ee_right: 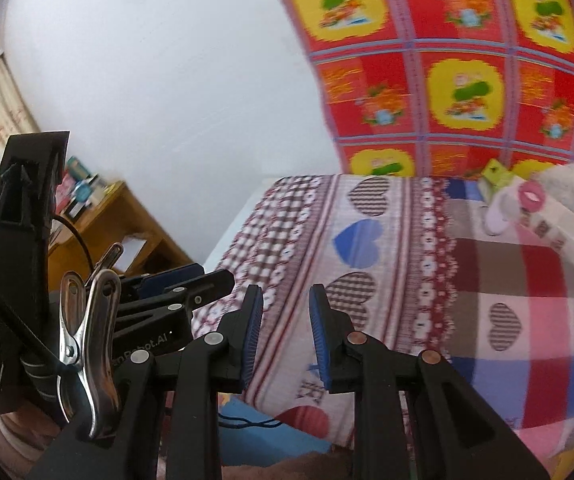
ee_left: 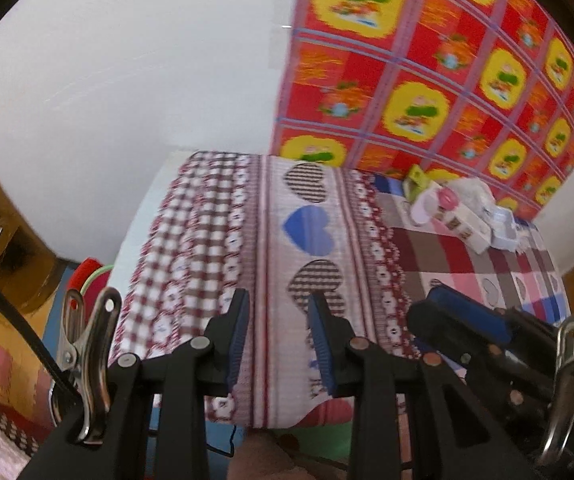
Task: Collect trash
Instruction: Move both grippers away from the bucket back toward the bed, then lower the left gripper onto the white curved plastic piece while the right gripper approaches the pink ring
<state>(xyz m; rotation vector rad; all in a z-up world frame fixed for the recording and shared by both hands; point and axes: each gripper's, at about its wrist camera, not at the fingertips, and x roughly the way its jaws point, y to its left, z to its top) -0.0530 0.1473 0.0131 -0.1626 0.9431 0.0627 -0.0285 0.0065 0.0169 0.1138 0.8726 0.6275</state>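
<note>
I had both tools in the air over the near edge of the bed (ee_left: 247,220), neither one carrying anything. The left gripper (ee_left: 277,344) stood at a narrow gap with only patterned sheet showing between its blue pads (ee_left: 237,340). The right gripper (ee_right: 285,336) was the same: a narrow gap, nothing in it. In the left view the right tool sat just beside mine, low on the right, so the two were close together.

The trash (ee_left: 459,212) lay at the far end of the bed, against the red and yellow cloth (ee_left: 427,60) on the wall: a long white box (ee_right: 555,224), a green packet (ee_right: 495,174), a crumpled plastic bag (ee_right: 571,188) and a pale round lid-like piece (ee_right: 499,212), all touching in one heap. It was well apart from both tools.

To do the approach well, I judged I should carry the right tool across the bed first, since the heap sat on its side, and spread the tools apart so they would not knock. The gap looked too narrow for the box, so I would widen it before coming down, and take one loose piece from the edge of the heap.
</note>
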